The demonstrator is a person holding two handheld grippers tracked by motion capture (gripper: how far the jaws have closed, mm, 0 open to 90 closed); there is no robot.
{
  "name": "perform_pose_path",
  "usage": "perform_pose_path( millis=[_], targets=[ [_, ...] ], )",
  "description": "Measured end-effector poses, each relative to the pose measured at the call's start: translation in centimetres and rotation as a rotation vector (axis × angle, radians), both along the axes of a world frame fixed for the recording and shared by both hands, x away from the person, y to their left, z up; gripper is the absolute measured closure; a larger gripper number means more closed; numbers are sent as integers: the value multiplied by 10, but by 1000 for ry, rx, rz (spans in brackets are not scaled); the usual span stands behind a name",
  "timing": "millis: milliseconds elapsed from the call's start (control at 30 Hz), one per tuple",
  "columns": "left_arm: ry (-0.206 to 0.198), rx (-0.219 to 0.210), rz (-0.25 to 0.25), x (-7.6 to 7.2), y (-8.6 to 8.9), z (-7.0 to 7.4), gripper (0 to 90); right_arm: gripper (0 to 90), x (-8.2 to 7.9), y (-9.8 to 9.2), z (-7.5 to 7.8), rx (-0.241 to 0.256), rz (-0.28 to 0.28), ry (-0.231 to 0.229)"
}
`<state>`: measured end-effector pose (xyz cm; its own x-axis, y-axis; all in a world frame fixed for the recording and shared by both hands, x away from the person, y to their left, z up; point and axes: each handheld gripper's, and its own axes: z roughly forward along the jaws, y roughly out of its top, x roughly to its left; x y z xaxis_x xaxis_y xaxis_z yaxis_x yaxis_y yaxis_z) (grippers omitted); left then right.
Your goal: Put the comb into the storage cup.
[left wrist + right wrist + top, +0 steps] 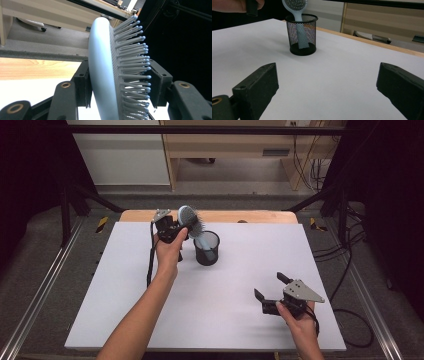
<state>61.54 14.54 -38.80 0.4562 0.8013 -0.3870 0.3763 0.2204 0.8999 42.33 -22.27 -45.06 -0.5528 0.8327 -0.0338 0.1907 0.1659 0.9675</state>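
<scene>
A pale blue hairbrush [191, 221] leans with its handle down inside a black mesh cup [206, 247] near the table's far middle. My left gripper [181, 223] is shut on the brush head; up close, the two black jaws clamp the brush's smooth back and bristles [110, 75]. The right gripper view has the cup [302, 34] ahead with the brush handle [300, 27] reaching its bottom. My right gripper [270, 287] rests open near the front right, nothing between its jaws [327, 87].
The white table top [240, 275] has a wooden edge [225, 216] at the far side. Black frame poles and cables stand around the table. A wooden cabinet sits beyond on the floor.
</scene>
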Motion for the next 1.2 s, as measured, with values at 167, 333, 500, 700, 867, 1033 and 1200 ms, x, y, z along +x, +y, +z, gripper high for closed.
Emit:
perform_pose_path(
  millis=[167, 333, 500, 700, 867, 1033, 1200],
  targets=[
    [4, -10, 5, 0, 3, -2, 456, 41, 0, 0, 0, 2, -2, 0],
    [7, -17, 5, 1, 5, -3, 456, 41, 0, 0, 0, -1, -2, -1],
    [7, -16, 9, 1, 4, -3, 453, 40, 0, -1, 0, 2, -4, -1],
    [6, -16, 8, 1, 4, -3, 453, 40, -1, -2, 1, 4, -4, -3],
    [5, -14, 6, 1, 5, -3, 452, 41, -1, -2, 1, 2, -3, -3],
    [4, -17, 6, 0, 5, -3, 451, 40, -1, -2, 1, 1, -3, -2],
    [-1, -17, 1, 1, 5, -4, 450, 40, -1, -1, 1, 2, -2, -1]
  ],
)
